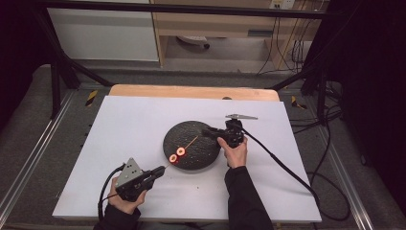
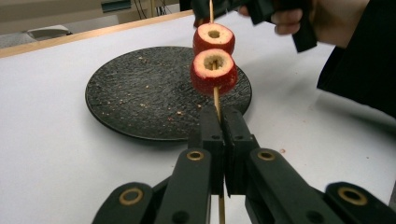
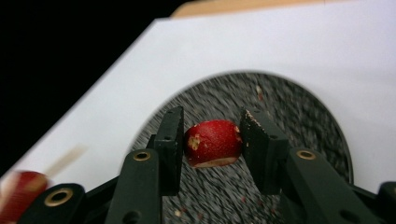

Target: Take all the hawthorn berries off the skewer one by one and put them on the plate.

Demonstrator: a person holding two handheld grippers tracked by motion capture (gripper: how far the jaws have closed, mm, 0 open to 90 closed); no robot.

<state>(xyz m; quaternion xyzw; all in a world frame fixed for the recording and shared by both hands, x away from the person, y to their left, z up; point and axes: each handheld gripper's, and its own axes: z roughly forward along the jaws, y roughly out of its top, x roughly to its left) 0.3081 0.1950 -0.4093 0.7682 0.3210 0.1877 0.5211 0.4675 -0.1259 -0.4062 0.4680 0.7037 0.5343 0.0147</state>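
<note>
A thin wooden skewer (image 2: 216,95) carries two cored red fruit rings (image 2: 214,70), one behind the other, held over the near edge of a black round plate (image 2: 140,93). My left gripper (image 2: 218,119) is shut on the skewer's near end, at the plate's front left (image 1: 162,169). My right gripper (image 3: 212,128) hovers over the plate's right side (image 1: 207,132), shut on a third red fruit piece (image 3: 214,142) with a pale cut face underneath. The rings (image 1: 176,154) sit low on the skewer, and its tip points toward the right gripper (image 2: 252,9).
The plate (image 1: 191,158) lies mid-table on a white sheet (image 1: 134,124) and is scattered with crumbs. A wooden table edge (image 1: 191,91) runs along the back. Black frame bars and cables (image 1: 297,177) surround the table.
</note>
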